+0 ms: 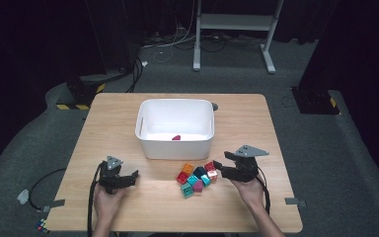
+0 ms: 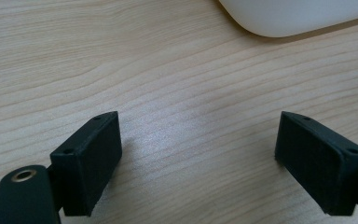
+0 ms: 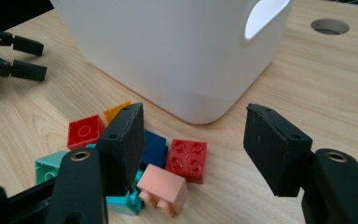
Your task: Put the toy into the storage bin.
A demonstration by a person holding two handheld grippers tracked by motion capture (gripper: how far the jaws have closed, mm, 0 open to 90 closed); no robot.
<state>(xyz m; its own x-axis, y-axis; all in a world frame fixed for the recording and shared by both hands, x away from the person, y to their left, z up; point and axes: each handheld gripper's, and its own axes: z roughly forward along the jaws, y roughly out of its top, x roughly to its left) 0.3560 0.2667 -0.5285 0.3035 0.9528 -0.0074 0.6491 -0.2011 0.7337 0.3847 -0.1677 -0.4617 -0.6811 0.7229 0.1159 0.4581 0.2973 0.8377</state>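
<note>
Several toy bricks [image 1: 196, 177] lie in a cluster on the wooden table [image 1: 256, 123], just in front of a white bin [image 1: 175, 127]. One red piece [image 1: 176, 137] rests inside the bin. In the right gripper view a red brick [image 3: 186, 159], a salmon brick [image 3: 163, 188], another red brick [image 3: 85, 131], a navy brick [image 3: 154, 147] and a mint brick [image 3: 49, 167] sit by the jaws. My right gripper [image 1: 219, 168] [image 3: 193, 148] is open at the cluster's right edge, holding nothing. My left gripper [image 1: 133, 176] [image 2: 198, 156] is open over bare wood, left of the bricks.
A round cable hole [image 3: 329, 26] is cut in the table beside the bin's handle [image 3: 265, 14]. The bin's corner [image 2: 303, 16] lies ahead of the left gripper. A desk frame [image 1: 234, 29] and cables stand on the floor beyond the table.
</note>
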